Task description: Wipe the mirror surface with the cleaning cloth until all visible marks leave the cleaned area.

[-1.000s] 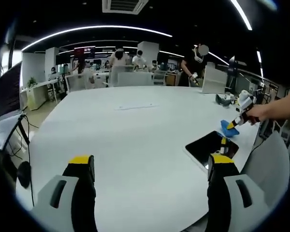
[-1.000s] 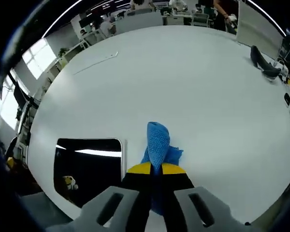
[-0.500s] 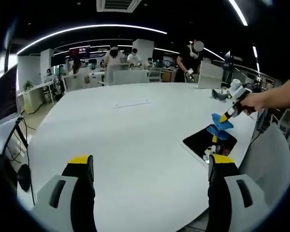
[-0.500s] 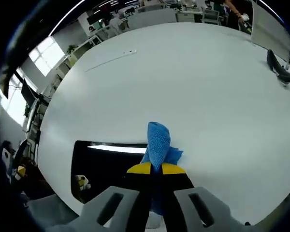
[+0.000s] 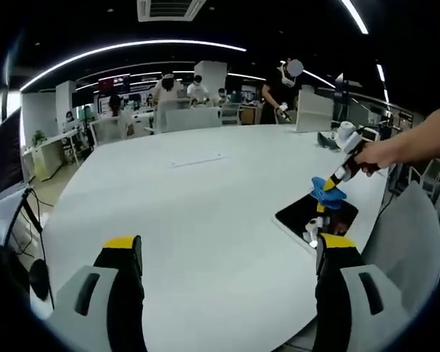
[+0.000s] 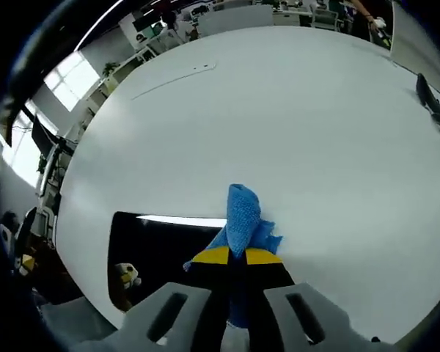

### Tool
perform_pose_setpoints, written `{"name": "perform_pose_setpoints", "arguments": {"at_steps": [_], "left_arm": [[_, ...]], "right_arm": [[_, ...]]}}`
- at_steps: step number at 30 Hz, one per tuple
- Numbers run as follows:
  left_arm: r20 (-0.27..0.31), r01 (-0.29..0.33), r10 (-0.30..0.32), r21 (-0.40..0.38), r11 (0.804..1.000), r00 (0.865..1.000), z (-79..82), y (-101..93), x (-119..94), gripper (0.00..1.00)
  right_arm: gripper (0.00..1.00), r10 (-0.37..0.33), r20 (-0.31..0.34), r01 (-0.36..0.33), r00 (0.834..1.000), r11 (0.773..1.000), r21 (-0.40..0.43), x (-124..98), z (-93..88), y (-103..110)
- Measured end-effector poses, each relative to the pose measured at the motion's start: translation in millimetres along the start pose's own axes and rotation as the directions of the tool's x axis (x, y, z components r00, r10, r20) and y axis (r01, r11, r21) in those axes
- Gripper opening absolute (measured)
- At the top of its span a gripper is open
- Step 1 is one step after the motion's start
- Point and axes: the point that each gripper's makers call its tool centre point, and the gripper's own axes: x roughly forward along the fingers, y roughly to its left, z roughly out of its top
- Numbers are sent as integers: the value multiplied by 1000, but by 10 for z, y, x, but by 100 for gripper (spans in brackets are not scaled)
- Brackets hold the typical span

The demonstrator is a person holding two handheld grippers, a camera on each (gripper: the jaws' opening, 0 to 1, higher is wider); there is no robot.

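The right tongs (image 6: pixel 232 258) are clamped on a blue cloth (image 6: pixel 242 217), whose bunched end sticks out past the yellow tips. In the right gripper view the cloth hangs over the far right part of a dark mirror (image 6: pixel 154 253) that lies flat on the white surface (image 6: pixel 293 125), near its close edge. Whether the cloth touches the glass cannot be told there. The mirror reflects a bright strip of ceiling light along its far edge and a small yellow and white shape near its close left corner.

The left gripper view gives the side-on picture: the left tongs (image 5: pixel 227 253) stand wide apart with nothing between them, low over the surface (image 5: pixel 191 198) and well away from the mirror (image 5: pixel 315 215). To the right, a hand (image 5: pixel 374 155) holds the right tongs (image 5: pixel 339 176) tilted down, with the cloth (image 5: pixel 327 188) at the mirror's far end. Beyond the surface are desks, chairs and several people under long ceiling lights.
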Motion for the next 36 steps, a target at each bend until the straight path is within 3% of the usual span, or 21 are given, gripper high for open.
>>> {"name": "perform_pose_setpoints", "arguments": {"at_steps": [15,36], "left_arm": [[-10,14,-14,-5,1000,1000,-28,-48,24,99],[-4,25,-25,-19,1000,1000,-25,-45,47,99]], "right_arm": [[0,49,-26,-50,998,998,-46,118,38,463],[0,126,-69,-135,990,979,-151,377,88,1308]]}}
